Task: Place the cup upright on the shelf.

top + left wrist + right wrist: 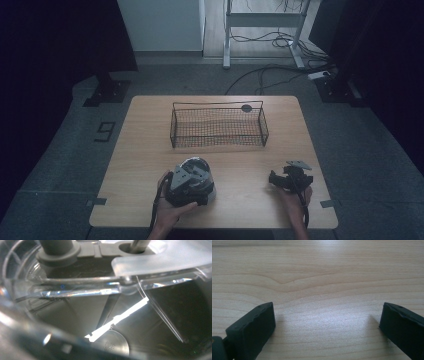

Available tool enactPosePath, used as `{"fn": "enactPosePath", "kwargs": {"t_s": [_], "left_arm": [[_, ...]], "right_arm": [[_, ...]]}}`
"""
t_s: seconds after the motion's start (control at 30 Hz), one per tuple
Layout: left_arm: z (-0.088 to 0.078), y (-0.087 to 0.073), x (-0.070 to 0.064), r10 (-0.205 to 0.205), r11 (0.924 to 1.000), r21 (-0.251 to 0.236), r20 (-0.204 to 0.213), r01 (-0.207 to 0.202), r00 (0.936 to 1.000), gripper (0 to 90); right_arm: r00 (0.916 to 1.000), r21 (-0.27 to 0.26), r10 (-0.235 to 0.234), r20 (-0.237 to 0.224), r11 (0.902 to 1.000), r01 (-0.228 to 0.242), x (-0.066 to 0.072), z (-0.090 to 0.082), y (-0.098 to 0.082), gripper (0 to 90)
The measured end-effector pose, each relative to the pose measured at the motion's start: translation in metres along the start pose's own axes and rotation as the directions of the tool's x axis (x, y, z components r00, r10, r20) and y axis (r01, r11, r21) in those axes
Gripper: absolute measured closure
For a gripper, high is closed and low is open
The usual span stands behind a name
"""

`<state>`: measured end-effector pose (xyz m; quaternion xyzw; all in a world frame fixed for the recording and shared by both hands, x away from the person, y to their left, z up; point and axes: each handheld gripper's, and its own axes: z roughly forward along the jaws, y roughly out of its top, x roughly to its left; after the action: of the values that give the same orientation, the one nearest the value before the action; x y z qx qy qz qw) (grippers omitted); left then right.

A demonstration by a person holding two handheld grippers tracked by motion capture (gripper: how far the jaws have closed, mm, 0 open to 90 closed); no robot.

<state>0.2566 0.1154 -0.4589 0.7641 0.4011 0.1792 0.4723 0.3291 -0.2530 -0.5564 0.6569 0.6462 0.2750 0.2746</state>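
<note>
We see left gripper (189, 184) near front table (150, 160) edge, pressed on clear, ribbed plastic dome (199, 166); jaw spread hidden, cannot tell. Right gripper (281, 181) on bare wood grain, jaws wide apart, holding nothing. Open tabletop between them. Farther back, black wire basket (218, 125), rectangular, centred.

A lab recording booth: black curtains (45, 45) flank a lone worktop (145, 150), cables (270, 70) trailing across grey carpet (60, 155).
</note>
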Motion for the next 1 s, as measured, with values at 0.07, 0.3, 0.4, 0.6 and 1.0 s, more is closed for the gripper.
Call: {"fn": "enactPosePath", "kwargs": {"t_s": [0.07, 0.3, 0.4, 0.6, 1.0], "left_arm": [[0.001, 0.002, -0.001, 0.001, 1.0, -0.004, 0.0, -0.001, 1.0, 4.1], [0.005, 0.007, 0.002, -0.007, 1.0, 0.003, 0.005, 0.007, 1.0, 4.2], [0.005, 0.009, 0.003, -0.008, 1.0, 0.002, 0.008, 0.008, 0.9999, 4.2], [0.006, 0.013, 0.005, -0.004, 1.0, 0.001, 0.002, 0.004, 1.0, 4.1], [0.005, 0.031, 0.01, 0.007, 0.9998, -0.019, -0.01, -0.007, 0.9999, 4.2]], "right_arm": [[1.0, 0.0, 0.0, 0.0, 1.0, 0.0, 0.0, 0.0, 0.0, 0.0], [1.0, 0.0, 0.0, 0.0, 1.0, 0.0, 0.0, 0.0, 0.0, 0.0], [1.0, 0.0, 0.0, 0.0, 1.0, 0.0, 0.0, 0.0, 0.0, 0.0], [1.0, 0.0, 0.0, 0.0, 1.0, 0.0, 0.0, 0.0, 0.0, 0.0], [1.0, 0.0, 0.0, 0.0, 1.0, 0.0, 0.0, 0.0, 0.0, 0.0]]}}
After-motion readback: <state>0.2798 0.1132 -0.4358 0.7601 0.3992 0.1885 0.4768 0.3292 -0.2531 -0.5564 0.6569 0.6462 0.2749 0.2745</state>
